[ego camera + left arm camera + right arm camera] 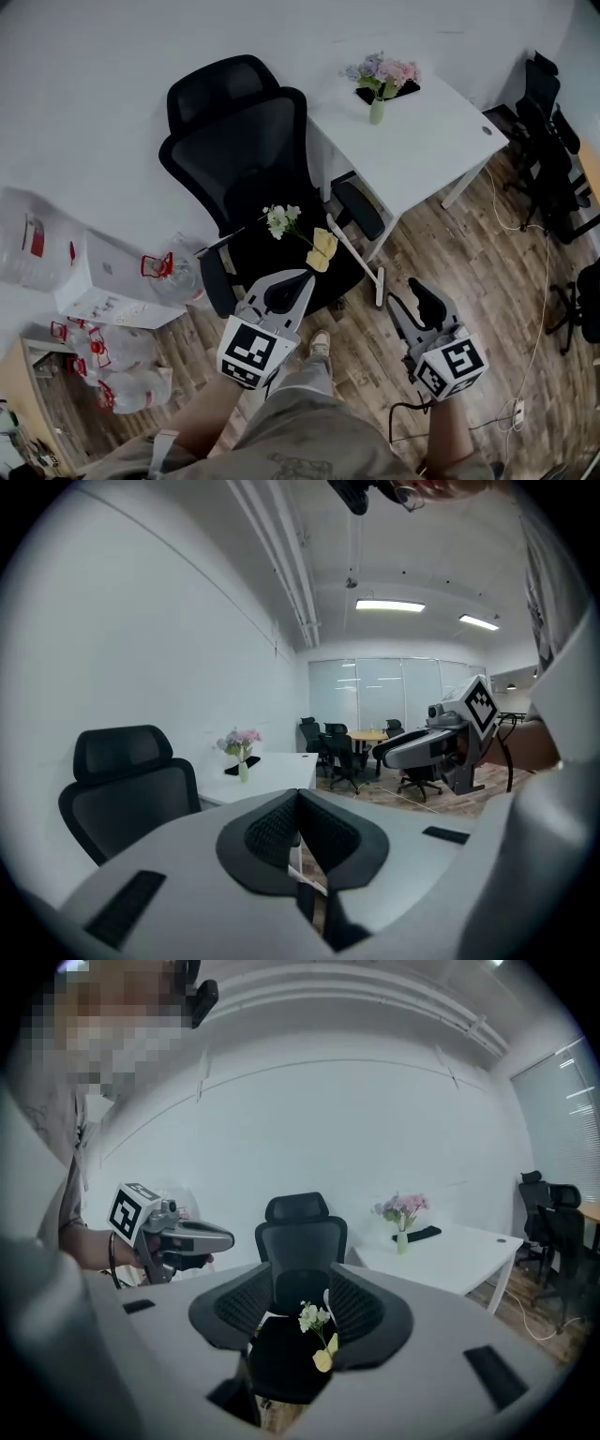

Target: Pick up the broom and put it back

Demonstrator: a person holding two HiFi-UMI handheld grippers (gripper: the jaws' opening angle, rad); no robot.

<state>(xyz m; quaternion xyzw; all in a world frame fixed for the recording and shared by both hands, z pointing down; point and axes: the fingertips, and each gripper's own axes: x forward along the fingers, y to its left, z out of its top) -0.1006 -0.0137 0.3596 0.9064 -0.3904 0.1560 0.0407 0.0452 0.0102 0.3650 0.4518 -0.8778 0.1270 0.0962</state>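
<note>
1. Left gripper (302, 278): jaws clenched tip to tip, with nothing between them. It carries one marker cube (253, 352).
2. Right gripper (419, 291): jaws released and set apart, empty. It carries one marker cube (452, 366). The cubes show square patterns only, with no readable text.
3. Just ahead of both grippers is one black office chair (246, 141). Its seat holds one sprig of white flowers (281, 218) and one yellow item (323, 249), which touch each other.
4. Broom: cannot be identified in any view.
5. Ahead and right of the right gripper is one white desk (422, 141). It bears one vase (377, 111) of pink flowers and one flat black item (405, 91).
6. Left of the left gripper are one white box (103, 281), one large clear water jug (28, 248) and several red-handled bottles (117, 375). Their labels are too small to read.
</note>
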